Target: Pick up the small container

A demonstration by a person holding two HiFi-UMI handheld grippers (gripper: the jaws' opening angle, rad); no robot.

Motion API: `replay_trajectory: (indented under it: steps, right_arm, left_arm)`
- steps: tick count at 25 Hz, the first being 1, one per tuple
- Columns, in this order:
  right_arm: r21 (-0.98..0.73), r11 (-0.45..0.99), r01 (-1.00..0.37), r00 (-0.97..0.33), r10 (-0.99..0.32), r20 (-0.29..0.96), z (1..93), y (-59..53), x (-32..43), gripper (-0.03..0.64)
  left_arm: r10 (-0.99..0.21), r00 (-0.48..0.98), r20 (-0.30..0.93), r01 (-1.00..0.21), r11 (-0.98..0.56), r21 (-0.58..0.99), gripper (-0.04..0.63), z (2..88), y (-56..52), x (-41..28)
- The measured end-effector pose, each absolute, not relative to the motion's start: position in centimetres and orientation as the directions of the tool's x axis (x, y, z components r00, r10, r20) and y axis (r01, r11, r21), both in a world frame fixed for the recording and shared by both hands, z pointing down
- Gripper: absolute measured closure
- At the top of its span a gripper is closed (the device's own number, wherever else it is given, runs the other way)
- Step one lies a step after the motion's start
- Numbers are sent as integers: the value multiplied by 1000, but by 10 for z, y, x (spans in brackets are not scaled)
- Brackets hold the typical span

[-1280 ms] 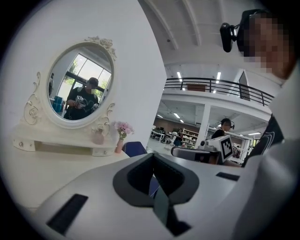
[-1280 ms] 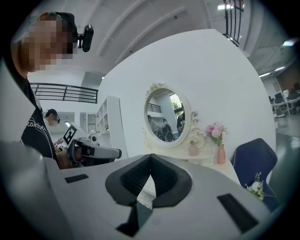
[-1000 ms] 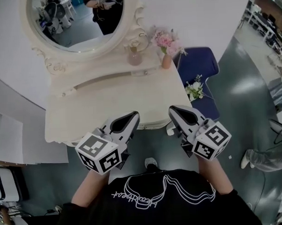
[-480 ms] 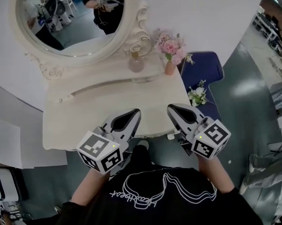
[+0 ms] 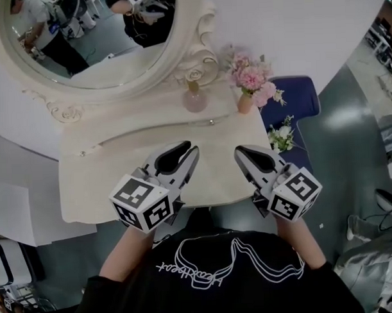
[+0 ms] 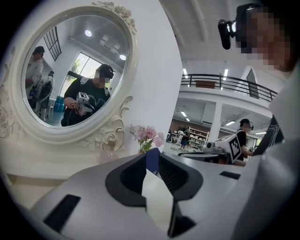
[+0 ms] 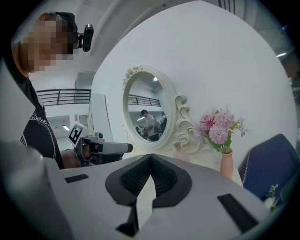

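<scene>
The small container (image 5: 195,98), a pale pink glass bottle with a gold neck, stands at the back of the cream dressing table (image 5: 113,171), just under the mirror frame; the left gripper view shows the container (image 6: 109,149) too. My left gripper (image 5: 191,148) hovers over the table's front part, well short of the bottle. Its jaws are opening, with a narrow gap at the tips and nothing between them. My right gripper (image 5: 238,151) is level with it on the right, shut and empty. In their own views, the left gripper (image 6: 151,155) and right gripper (image 7: 150,156) both point at the table's back.
An oval mirror (image 5: 82,34) in an ornate frame rises behind the table. A pink vase with pink flowers (image 5: 246,99) stands right of the bottle. A blue chair (image 5: 300,97) and white flowers (image 5: 282,135) sit past the table's right edge.
Both grippers have moved forward from in front of the table's edge to over its top. The left jaws, closed before, now show a gap. The view has shifted nearer the mirror.
</scene>
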State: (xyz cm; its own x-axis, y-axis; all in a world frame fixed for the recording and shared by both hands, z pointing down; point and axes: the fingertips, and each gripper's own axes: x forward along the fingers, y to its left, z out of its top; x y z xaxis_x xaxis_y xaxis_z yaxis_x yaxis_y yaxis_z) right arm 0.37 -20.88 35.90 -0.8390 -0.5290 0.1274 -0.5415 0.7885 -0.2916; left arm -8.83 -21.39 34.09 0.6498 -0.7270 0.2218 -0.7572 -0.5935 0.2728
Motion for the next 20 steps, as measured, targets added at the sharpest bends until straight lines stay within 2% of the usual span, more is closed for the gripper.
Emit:
replay_trajectory:
  steps: [9,20]
  right_arm:
    - [-318,756,-572,-819,-549,168,374,-263,-4,610]
    - [-350,702,-620,-784,-571,242,407,-300,0,610]
  left_arm:
    - [-718,650,248,-759,-606,238,423,351,-293,-105]
    - [-737,606,300,-793,-589,153,405,382,-370,-112]
